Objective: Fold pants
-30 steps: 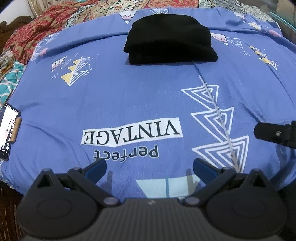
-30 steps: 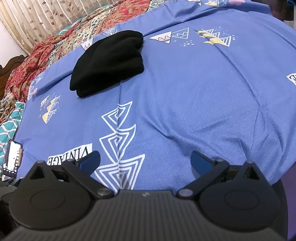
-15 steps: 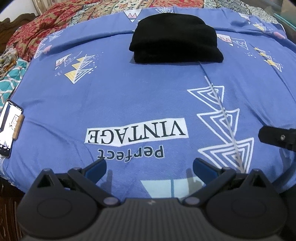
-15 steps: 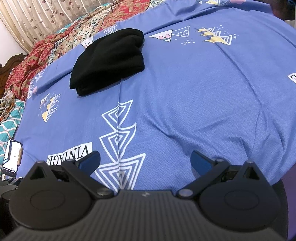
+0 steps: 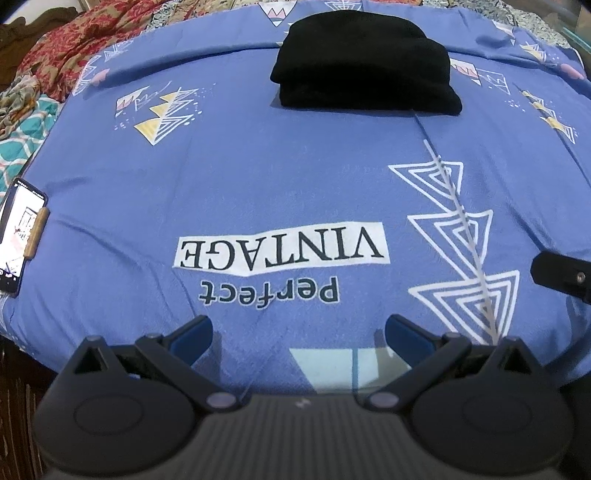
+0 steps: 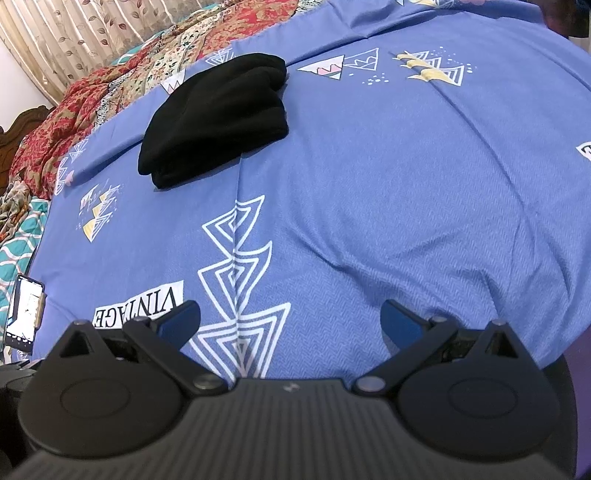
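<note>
Black pants (image 5: 364,64) lie folded into a compact bundle at the far side of the blue printed bedsheet (image 5: 277,177). They also show in the right wrist view (image 6: 218,118), far left of centre. My left gripper (image 5: 297,334) is open and empty, low over the sheet's near edge, far from the pants. My right gripper (image 6: 290,319) is open and empty, also at the near edge. Part of the right gripper shows at the right edge of the left wrist view (image 5: 561,275).
A phone (image 5: 18,236) with a lit screen lies at the sheet's left edge; it shows in the right wrist view (image 6: 26,315) too. Red patterned blankets (image 6: 92,96) are piled beyond the sheet at the far left. A curtain (image 6: 74,33) hangs behind.
Both grippers have drifted slightly left and the pants now sit a little further right in the views. The pants and both jaws are unchanged.
</note>
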The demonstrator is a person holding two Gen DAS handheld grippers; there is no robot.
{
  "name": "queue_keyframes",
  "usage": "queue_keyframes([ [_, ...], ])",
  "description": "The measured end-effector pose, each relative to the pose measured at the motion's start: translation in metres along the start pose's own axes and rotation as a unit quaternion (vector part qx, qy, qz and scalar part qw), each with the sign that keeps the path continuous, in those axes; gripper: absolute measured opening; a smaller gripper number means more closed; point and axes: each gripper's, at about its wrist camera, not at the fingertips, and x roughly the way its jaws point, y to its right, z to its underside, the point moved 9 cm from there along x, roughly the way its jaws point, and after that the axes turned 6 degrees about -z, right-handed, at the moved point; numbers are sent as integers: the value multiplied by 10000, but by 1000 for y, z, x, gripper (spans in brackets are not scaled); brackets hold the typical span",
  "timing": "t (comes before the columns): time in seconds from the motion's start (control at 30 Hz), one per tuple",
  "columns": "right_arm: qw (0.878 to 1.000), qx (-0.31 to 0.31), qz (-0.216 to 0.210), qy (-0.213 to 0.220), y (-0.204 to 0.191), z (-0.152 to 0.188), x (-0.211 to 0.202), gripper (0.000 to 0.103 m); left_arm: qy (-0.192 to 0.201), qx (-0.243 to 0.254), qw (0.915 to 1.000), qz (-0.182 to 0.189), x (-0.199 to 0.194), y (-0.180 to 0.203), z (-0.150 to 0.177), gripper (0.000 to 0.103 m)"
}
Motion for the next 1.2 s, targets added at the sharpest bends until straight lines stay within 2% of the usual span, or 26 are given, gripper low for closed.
queue_keyframes([
  [0.8, 9996, -9, -109, -251, 1, 5, 6, 103, -387, -126, 9991, -107, 17, -8, 12, 103],
  [1.2, 9989, -48, -178, -428, -1, 10, 10, 103, -413, -44, 9991, -108, 17, -7, 12, 103],
])
